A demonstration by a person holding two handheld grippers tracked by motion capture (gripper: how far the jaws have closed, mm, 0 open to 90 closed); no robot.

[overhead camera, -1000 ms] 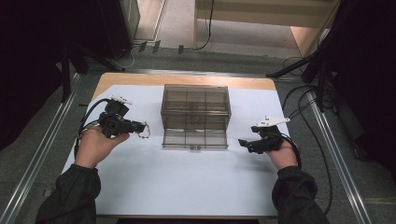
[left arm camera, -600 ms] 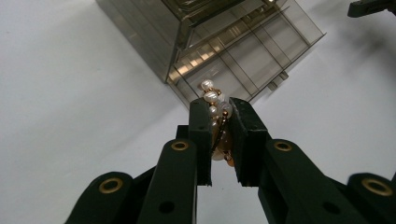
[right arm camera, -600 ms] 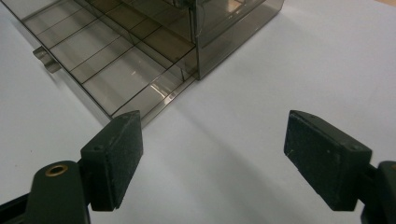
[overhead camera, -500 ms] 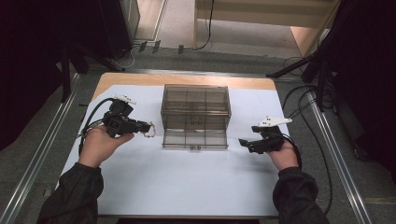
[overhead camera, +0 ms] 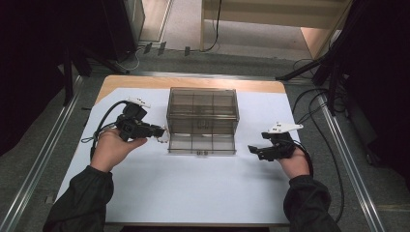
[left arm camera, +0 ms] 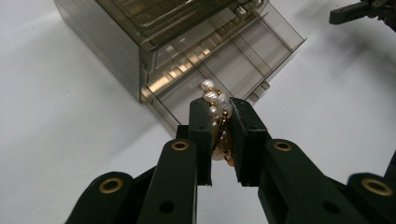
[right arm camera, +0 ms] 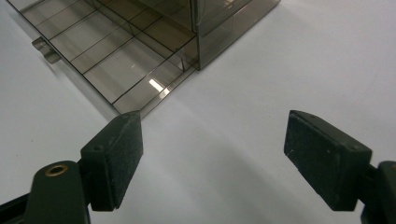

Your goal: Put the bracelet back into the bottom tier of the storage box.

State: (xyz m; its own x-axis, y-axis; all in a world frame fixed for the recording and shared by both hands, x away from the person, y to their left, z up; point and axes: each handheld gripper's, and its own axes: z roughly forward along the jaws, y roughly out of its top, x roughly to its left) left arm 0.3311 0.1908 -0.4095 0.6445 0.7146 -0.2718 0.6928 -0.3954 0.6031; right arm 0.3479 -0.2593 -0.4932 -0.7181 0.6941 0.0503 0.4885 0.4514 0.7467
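The left gripper (left arm camera: 218, 109) clamps a pearl bracelet (left arm camera: 214, 100) over the open drawer (left arm camera: 243, 56). The right gripper (right arm camera: 212, 158) rests beside it, jaws apart.

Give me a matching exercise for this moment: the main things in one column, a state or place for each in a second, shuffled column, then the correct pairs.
Things
1. left hand-held gripper
2. right hand-held gripper
3. string of white pearl beads with gold links
4. pulled-out bottom drawer of the smoky transparent plastic drawer box

States or places
A. jaws wide apart, nothing between them
B. pinched between two black jaws
C. divided into compartments, none with anything visible in it
D. jaws closed on jewellery at the drawer's left corner

Pairs: 1-D, 2-A, 3-B, 4-C
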